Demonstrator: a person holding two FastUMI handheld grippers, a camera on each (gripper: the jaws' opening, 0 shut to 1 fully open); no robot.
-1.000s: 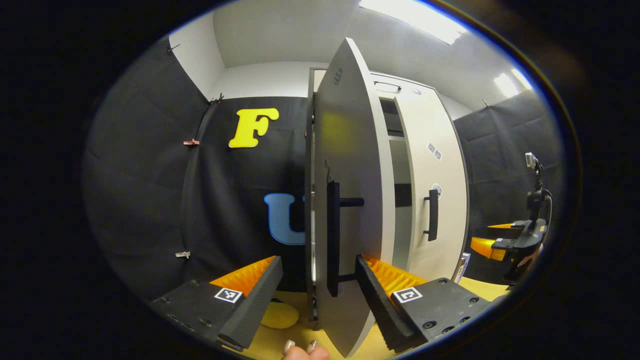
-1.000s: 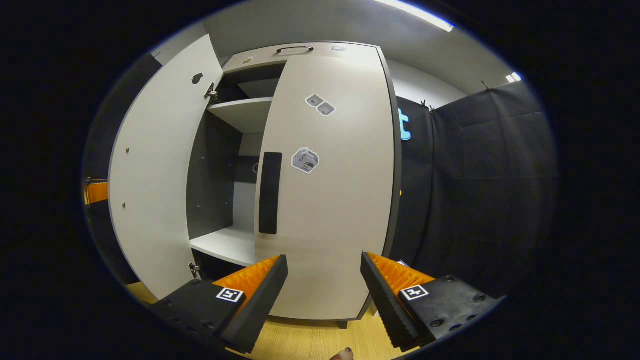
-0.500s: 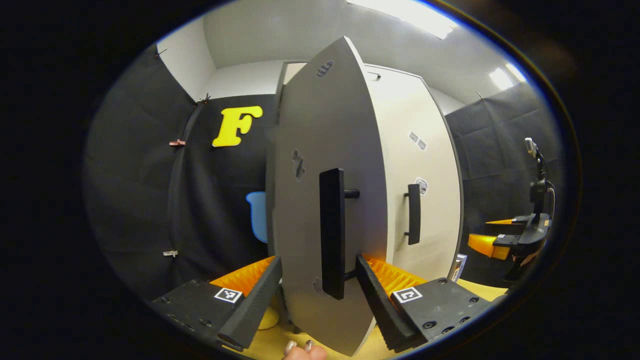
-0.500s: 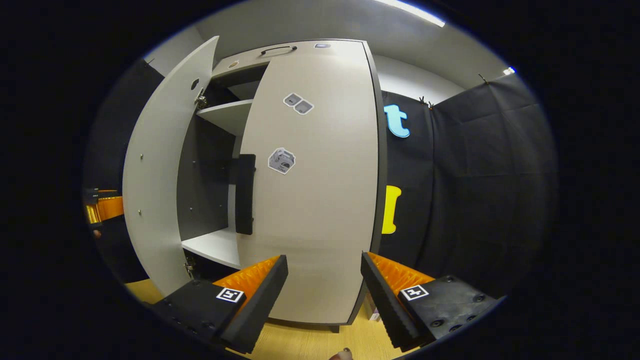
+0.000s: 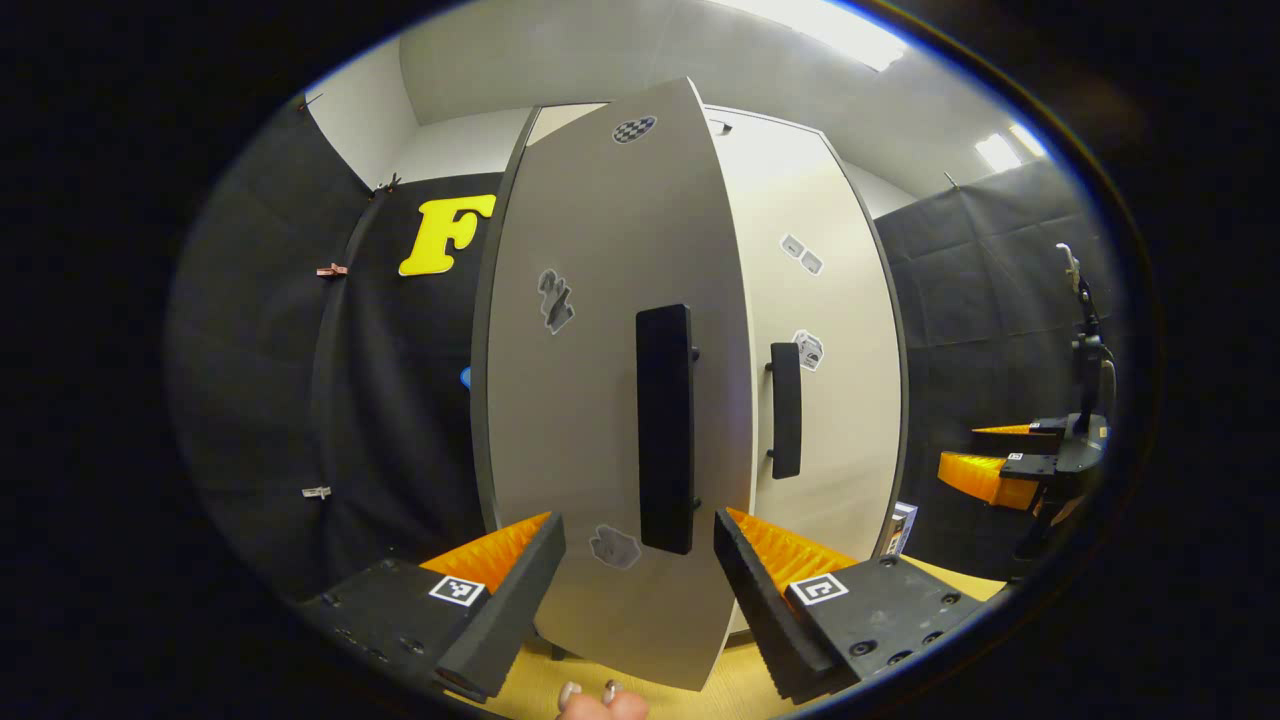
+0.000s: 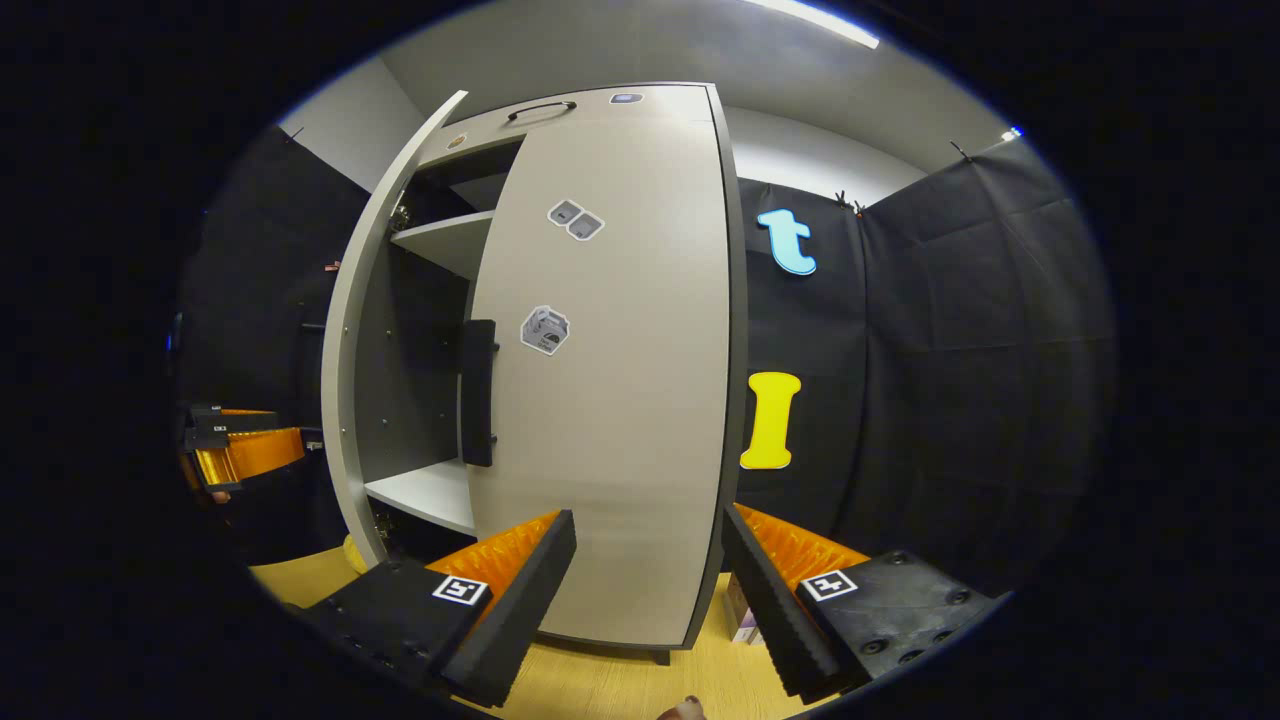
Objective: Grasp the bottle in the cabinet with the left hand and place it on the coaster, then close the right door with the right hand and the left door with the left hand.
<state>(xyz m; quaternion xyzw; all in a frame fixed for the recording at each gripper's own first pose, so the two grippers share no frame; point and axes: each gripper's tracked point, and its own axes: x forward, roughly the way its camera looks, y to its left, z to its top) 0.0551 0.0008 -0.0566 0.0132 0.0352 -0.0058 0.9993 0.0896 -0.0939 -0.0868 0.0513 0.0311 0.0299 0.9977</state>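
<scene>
The step in hand, as I judge it, is the last one: shutting the pale grey left door [image 5: 600, 400] of the tall light-grey cabinet [image 6: 560, 110] with the left tool [image 5: 640, 575]. In the left gripper view that tool is wide open and grips nothing; the door's long black bar handle [image 5: 666, 430] stands between and just above its two fingers, and whether either finger touches the panel cannot be told. The door is part-way closed: in the right gripper view it [image 6: 350, 370] stands ajar at the cabinet's left edge, with a white upper shelf [image 6: 440, 235] and a white lower shelf [image 6: 425, 495] visible through the gap. The pale grey right door [image 6: 610, 400] lies flush with its own black handle [image 6: 478, 392] at its inner edge, so that step looks done. The right tool [image 6: 648, 580] is likewise wide open and empty, held back from the cabinet above the yellow wooden counter [image 6: 610, 690]. Neither bottle nor coaster can be made out with any certainty (a small yellow patch at the cabinet's foot may be the coaster), so I cannot place them. The next move calls for a steady push on the left door until it meets the right one. Small grey stickers [image 6: 545, 330] mark the doors; nothing on them is readable.
</scene>
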